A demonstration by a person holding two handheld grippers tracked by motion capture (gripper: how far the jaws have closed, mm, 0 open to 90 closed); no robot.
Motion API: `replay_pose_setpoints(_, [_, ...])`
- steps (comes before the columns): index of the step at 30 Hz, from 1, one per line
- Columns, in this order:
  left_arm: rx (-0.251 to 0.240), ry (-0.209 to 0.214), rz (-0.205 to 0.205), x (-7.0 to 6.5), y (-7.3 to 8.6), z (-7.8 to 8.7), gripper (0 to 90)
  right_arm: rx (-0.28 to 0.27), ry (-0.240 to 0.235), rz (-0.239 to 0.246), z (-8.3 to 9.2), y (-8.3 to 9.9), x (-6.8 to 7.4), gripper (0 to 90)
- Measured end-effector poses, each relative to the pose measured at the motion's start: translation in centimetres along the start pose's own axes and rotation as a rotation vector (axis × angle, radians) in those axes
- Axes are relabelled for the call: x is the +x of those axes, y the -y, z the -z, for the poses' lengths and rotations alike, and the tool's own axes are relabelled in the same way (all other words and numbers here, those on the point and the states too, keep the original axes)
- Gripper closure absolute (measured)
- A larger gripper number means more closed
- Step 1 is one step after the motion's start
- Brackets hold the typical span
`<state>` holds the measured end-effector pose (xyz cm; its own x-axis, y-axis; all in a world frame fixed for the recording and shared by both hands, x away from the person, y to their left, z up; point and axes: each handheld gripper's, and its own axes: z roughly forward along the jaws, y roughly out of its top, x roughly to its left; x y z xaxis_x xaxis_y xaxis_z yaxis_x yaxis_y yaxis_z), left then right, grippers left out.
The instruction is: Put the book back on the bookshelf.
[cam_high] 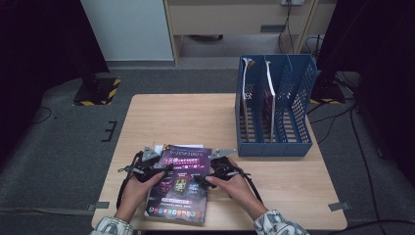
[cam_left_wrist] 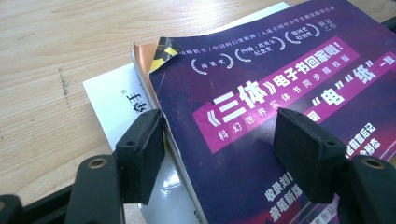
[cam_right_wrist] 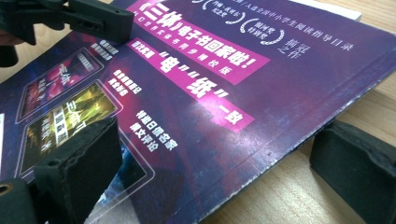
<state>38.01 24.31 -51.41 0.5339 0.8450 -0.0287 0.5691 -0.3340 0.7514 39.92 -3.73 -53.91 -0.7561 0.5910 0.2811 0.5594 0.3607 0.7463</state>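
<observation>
Your left gripper (cam_high: 157, 171) and right gripper (cam_high: 204, 177) sit at the two side edges of the purple book (cam_high: 180, 183), which lies flat on a small stack at the near edge of the table (cam_high: 195, 117); each has its jaws parted astride an edge, one above the cover and one beside it, nothing clenched yet. Beyond the purple book, at the far right, the blue file rack (cam_high: 274, 105) already holds two books upright, so by this reading lifting and filing the purple book remain.
</observation>
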Motion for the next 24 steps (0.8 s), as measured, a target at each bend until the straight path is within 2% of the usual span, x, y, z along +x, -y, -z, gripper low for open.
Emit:
replay_pose_setpoints(4, [0.000, -0.002, -0.002, 0.0, 0.0, 0.0, 33.4, -0.004, 0.025, -0.015, -0.2, -0.1, 0.2, 2.2])
replay_pose_setpoints(6, [0.000, -0.002, -0.002, 0.0, 0.0, 0.0, 33.3, -0.004, 0.024, -0.015, -0.2, -0.1, 0.2, 2.8])
replay_pose_setpoints(11, [0.000, -0.002, -0.003, 0.0, 0.0, 0.0, 33.2, -0.002, 0.016, -0.039, 0.3, -0.4, -0.2, 11.1])
replay_pose_setpoints(14, [0.001, -0.002, -0.002, 0.0, 0.0, 0.0, 33.0, -0.024, 0.012, -0.041, 0.8, -0.8, -0.2, 15.5])
replay_pose_setpoints(20, [0.003, -0.005, 0.002, 0.1, 0.0, 0.0, 32.4, -0.087, -0.017, -0.011, 1.9, -2.0, 0.5, 18.6])
replay_pose_setpoints(24, [0.000, -0.006, 0.002, 0.1, 0.0, 0.1, 32.3, -0.098, -0.040, 0.009, 2.0, -2.9, 1.0, 19.1])
